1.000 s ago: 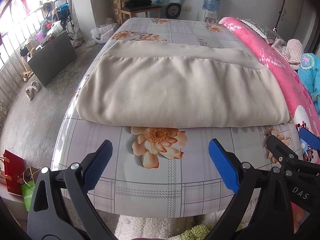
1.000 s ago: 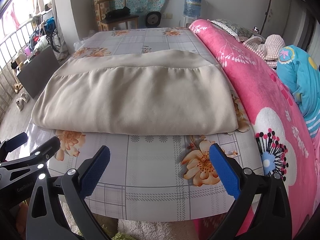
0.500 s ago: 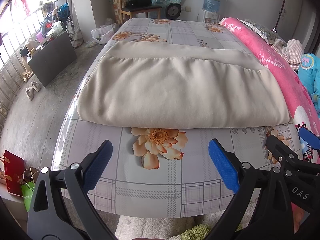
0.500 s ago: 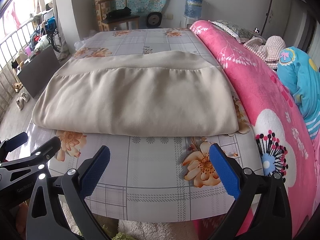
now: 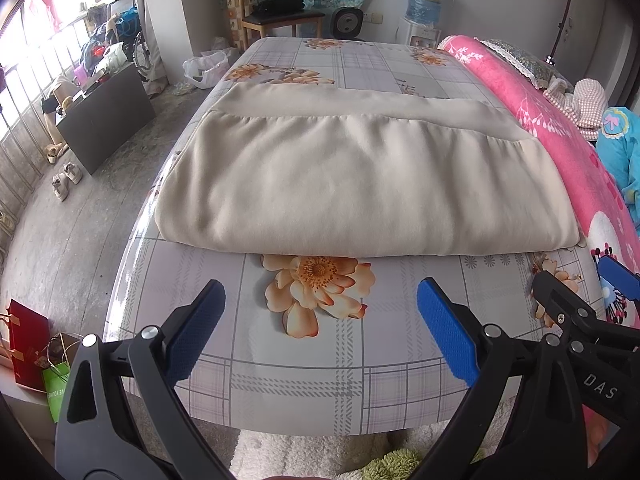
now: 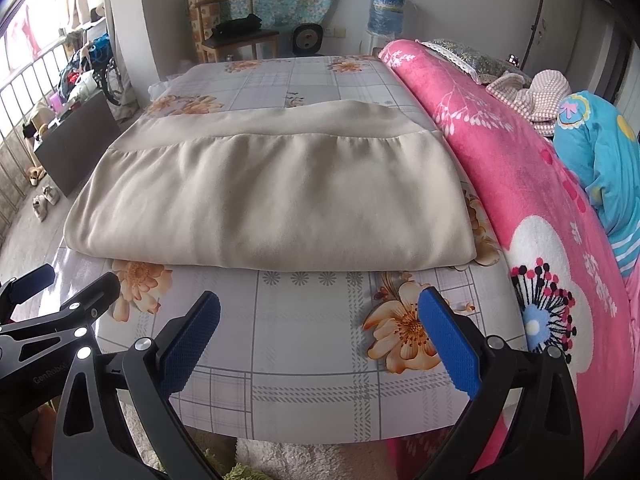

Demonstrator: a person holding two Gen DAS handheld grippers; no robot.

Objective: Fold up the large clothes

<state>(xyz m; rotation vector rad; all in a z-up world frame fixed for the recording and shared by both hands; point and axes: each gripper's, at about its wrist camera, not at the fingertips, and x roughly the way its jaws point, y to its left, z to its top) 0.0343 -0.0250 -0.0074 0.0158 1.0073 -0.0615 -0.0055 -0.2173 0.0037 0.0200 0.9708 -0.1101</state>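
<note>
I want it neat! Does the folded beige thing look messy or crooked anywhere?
Nothing stands out. The beige cloth lies flat and folded on the flowered sheet, its edges fairly even. Both grippers hang open, touching nothing.

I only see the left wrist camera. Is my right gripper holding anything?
Observer: No. The right gripper is open, with nothing between its fingers.
Child: Is it touching the beige cloth?
Observer: No. The cloth lies folded beyond it, and bare sheet shows between them.
Child: What's on the pink blanket?
Observer: A blue cloth with a striped edge lies on the blanket.
</note>
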